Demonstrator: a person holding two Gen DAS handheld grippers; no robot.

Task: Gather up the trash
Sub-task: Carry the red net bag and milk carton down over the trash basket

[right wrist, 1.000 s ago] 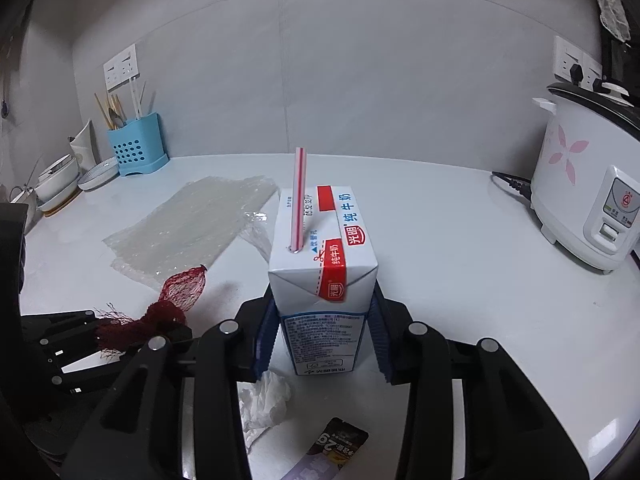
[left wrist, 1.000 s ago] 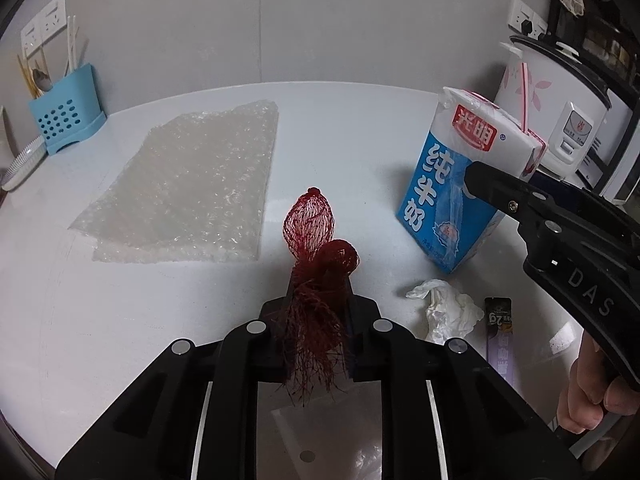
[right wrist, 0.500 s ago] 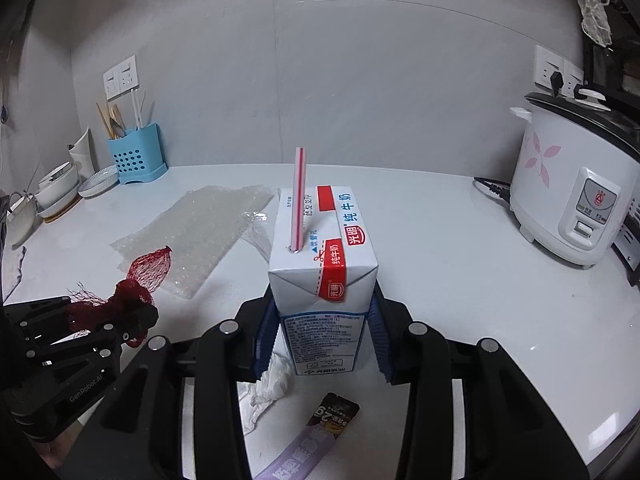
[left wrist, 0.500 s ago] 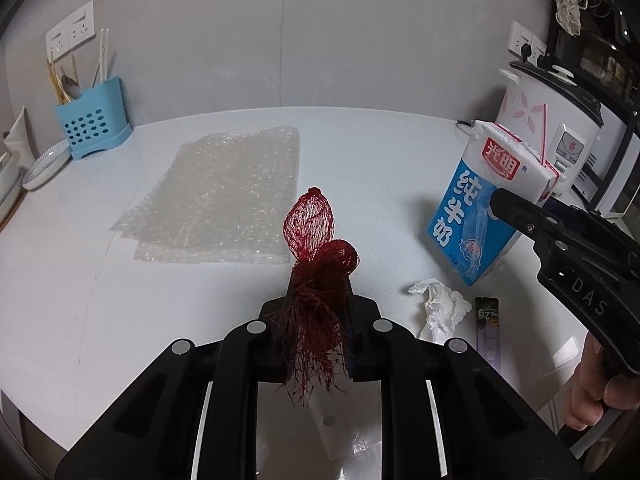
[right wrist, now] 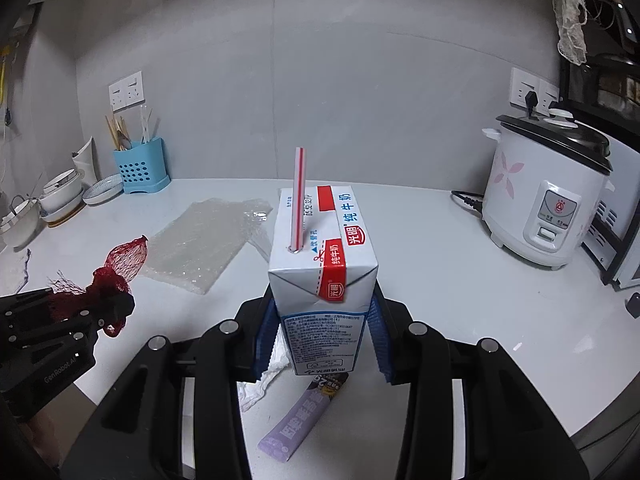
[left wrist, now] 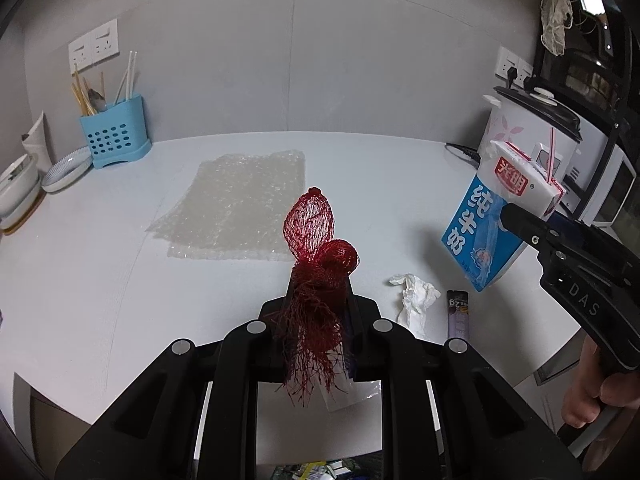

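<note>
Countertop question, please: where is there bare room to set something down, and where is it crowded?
The countertop lies bare between the bubble wrap and the rice cooker, and along the near left edge, in front of the bowls. Crowded: the near right edge, where the crumpled tissue lies beside the purple sachet.

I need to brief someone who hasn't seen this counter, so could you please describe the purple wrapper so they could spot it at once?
Start at the white countertop and look to its near edge, below the milk carton held in the right gripper. Beside a crumpled white tissue lies the purple wrapper, a flat narrow sachet. It is the only purple, printed strip there.
</note>
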